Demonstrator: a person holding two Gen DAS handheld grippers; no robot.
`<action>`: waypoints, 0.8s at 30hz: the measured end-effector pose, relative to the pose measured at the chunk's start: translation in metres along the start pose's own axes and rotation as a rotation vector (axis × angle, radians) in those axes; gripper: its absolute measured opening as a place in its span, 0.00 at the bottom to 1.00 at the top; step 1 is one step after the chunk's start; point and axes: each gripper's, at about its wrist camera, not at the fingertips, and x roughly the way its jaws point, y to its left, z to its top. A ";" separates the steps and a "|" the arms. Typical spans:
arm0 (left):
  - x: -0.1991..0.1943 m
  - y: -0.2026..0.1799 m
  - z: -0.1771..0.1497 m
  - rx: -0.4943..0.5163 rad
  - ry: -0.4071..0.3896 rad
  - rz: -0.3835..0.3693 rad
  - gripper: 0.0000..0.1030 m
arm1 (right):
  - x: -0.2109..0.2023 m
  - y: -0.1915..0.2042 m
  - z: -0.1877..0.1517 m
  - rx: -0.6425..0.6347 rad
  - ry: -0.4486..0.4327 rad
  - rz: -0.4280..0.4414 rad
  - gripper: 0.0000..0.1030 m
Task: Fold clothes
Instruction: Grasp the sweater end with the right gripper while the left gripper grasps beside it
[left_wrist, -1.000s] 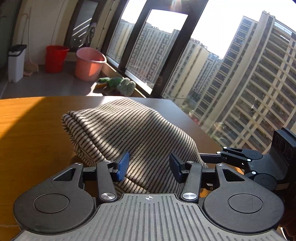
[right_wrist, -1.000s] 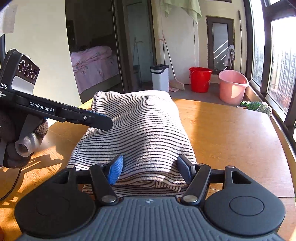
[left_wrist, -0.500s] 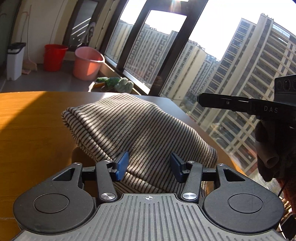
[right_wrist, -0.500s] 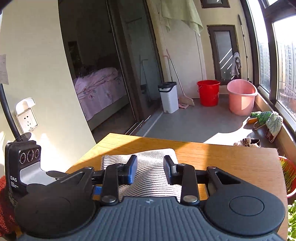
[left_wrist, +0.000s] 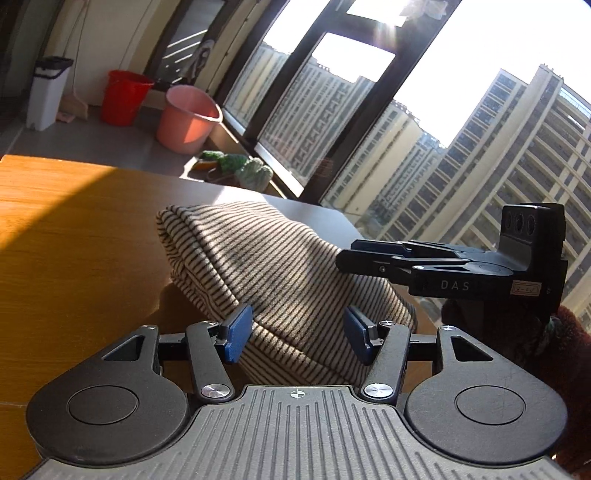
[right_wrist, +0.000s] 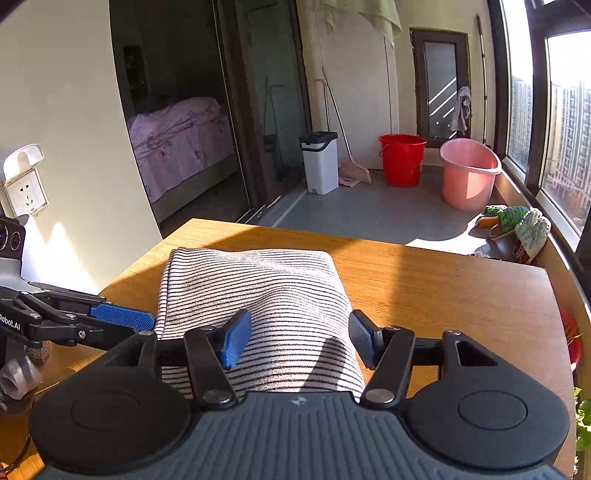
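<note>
A folded black-and-white striped garment (left_wrist: 280, 273) lies in a thick bundle on the wooden table (left_wrist: 74, 236). It also shows in the right wrist view (right_wrist: 258, 295). My left gripper (left_wrist: 299, 334) is open and empty, its blue pads just above the garment's near edge. My right gripper (right_wrist: 297, 339) is open and empty over the garment's near end. The right gripper shows side-on in the left wrist view (left_wrist: 347, 258), hovering above the garment. The left gripper shows in the right wrist view (right_wrist: 147, 321) at the garment's left edge.
The table (right_wrist: 443, 288) ends near a window wall on one side. On the floor beyond stand a pink tub (right_wrist: 469, 173), a red bucket (right_wrist: 402, 158) and a white bin (right_wrist: 321, 166). Slippers (right_wrist: 517, 229) lie by the window.
The right gripper rose and closed partway half a second ago, then came back down over the garment and opened wide. The left gripper stayed open near the garment's edge.
</note>
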 end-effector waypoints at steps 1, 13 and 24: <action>-0.006 0.002 -0.002 -0.019 -0.004 -0.006 0.65 | -0.010 0.001 -0.005 -0.013 -0.016 -0.006 0.57; -0.032 0.032 -0.029 -0.233 0.011 -0.093 0.52 | -0.016 0.139 -0.087 -0.729 -0.080 -0.092 0.71; -0.038 0.008 -0.049 -0.101 0.060 -0.152 0.58 | -0.009 0.097 -0.038 -0.528 -0.016 -0.089 0.38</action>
